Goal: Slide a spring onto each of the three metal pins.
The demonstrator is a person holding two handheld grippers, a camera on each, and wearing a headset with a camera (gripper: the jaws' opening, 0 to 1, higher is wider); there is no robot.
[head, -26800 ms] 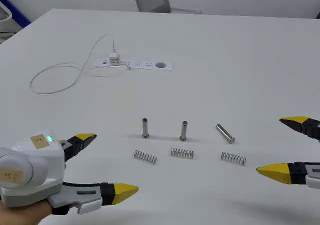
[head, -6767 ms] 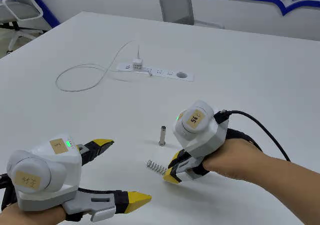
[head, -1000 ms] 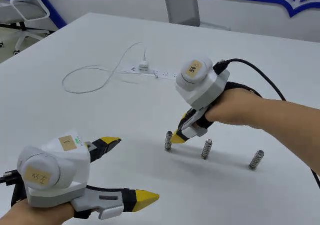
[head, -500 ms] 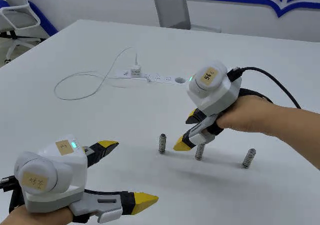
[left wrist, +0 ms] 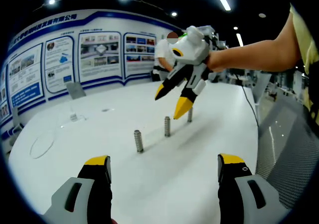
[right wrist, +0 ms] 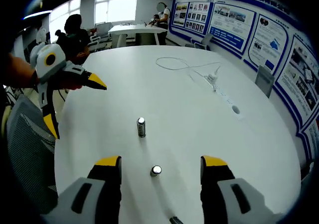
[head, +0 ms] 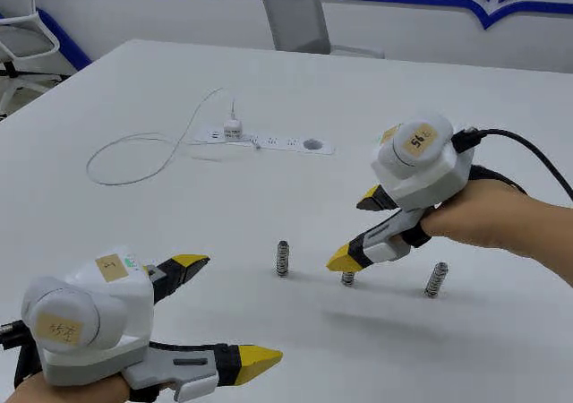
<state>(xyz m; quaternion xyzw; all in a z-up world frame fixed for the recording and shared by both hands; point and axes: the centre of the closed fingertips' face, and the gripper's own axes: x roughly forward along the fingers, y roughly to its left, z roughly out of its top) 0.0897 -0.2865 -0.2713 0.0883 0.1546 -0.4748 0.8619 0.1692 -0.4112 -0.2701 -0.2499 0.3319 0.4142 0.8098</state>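
Note:
Three short metal pins stand upright in a row on the white table, each with a spring coiled around it: the left pin point(head: 283, 258), the middle pin point(head: 347, 278) and the right pin point(head: 436, 279). My right gripper point(head: 356, 230) hovers open just above the middle pin, and its lower jaw hides that pin's top. In the right gripper view the middle pin point(right wrist: 156, 171) lies between the open jaws and the left pin point(right wrist: 141, 127) stands beyond. My left gripper point(head: 226, 312) is open at the near left, well short of the pins point(left wrist: 167, 126), holding nothing.
A white power strip point(head: 269, 141) with a plugged-in charger lies further back, and its thin cable point(head: 134, 148) loops off to the left. A grey chair point(head: 291, 13) stands at the table's far edge. A black cord trails from the right gripper.
My right gripper has drawn back to the right from the left pin to above the middle pin, its jaws wider apart. All three springs stay on their pins. The left gripper has held still.

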